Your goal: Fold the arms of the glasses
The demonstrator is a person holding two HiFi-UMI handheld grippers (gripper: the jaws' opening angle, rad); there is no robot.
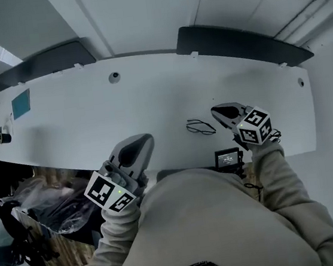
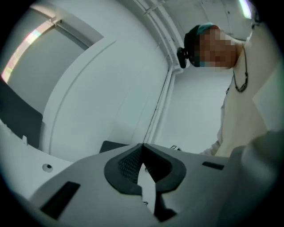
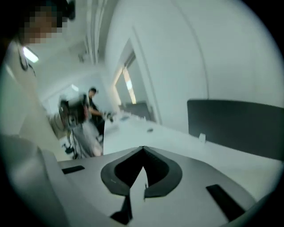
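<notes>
Head view: the dark-framed glasses (image 1: 201, 127) lie on the white counter (image 1: 150, 101), just left of my right gripper (image 1: 223, 113) — near its tip but not touching it, with only open counter between. Both grippers have their jaws pressed together, gripping nothing. My left gripper (image 1: 139, 146) hangs over the counter's near edge, well apart from the glasses. A small black device with a screen (image 1: 228, 158) sits at that edge, just below the glasses. Farther off are a round grommet (image 1: 114, 77) and — far left — a teal rectangle (image 1: 21, 104).
</notes>
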